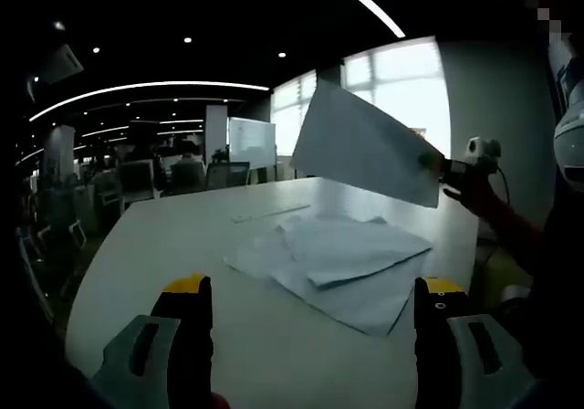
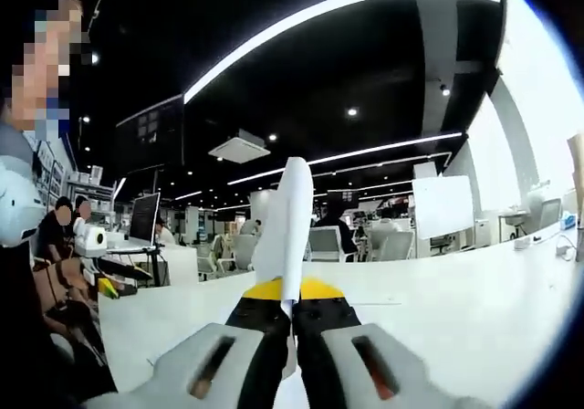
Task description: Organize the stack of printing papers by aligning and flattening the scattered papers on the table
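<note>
One sheet [image 1: 365, 144] is held aloft, clamped in the right gripper [image 2: 290, 310], at upper right above the scattered papers [image 1: 342, 265] on the table [image 1: 182, 245] (left gripper [image 1: 310, 290], jaws apart, nearer them).

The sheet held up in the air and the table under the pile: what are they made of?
The lifted sheet looks like thin white printer paper: matte, and window light glows through it. The right gripper is shut on its edge, where it stands as a thin strip. The table seems a smooth, pale laminate or painted board with a faint sheen; its core cannot be told.
</note>
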The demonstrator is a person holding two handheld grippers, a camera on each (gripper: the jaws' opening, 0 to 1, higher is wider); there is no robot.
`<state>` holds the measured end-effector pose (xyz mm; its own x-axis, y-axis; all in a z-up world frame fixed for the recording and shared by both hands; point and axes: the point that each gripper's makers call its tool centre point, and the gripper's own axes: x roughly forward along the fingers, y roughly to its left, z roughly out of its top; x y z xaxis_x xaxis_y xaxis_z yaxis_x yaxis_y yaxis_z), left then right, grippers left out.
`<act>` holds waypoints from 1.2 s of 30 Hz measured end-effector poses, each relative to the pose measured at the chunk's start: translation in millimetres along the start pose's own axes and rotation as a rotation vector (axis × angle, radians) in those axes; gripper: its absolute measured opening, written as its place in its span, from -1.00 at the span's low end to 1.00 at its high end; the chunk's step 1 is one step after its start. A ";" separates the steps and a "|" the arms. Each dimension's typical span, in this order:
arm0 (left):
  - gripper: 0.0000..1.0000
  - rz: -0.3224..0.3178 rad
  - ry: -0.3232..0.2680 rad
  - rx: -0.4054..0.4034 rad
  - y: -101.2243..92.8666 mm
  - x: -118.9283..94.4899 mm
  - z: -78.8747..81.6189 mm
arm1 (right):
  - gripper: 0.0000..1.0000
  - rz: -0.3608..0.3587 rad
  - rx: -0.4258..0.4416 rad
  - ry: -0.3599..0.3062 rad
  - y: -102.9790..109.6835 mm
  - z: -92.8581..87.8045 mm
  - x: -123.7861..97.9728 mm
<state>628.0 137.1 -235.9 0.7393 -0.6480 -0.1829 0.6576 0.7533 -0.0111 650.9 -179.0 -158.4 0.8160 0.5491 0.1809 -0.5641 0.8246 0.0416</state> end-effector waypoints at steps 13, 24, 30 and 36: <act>0.88 -0.007 0.003 -0.001 -4.0 2.8 -0.8 | -1.00 0.031 0.015 -0.040 13.0 13.3 -1.2; 0.88 -0.011 -0.001 -0.002 -6.0 3.7 -0.2 | -1.00 0.072 0.058 -0.076 20.5 23.2 -1.4; 0.88 -0.021 -0.006 -0.007 -8.0 5.5 0.3 | -1.00 0.097 0.076 -0.084 24.8 26.1 0.3; 0.88 -0.025 -0.007 -0.009 -8.1 6.2 0.4 | -1.00 0.105 0.082 -0.088 27.9 26.2 2.4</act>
<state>627.3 126.9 -236.5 0.7240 -0.6672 -0.1753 0.6743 0.7380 -0.0240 633.8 -158.2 -131.1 0.7397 0.6149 0.2734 -0.6572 0.7474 0.0973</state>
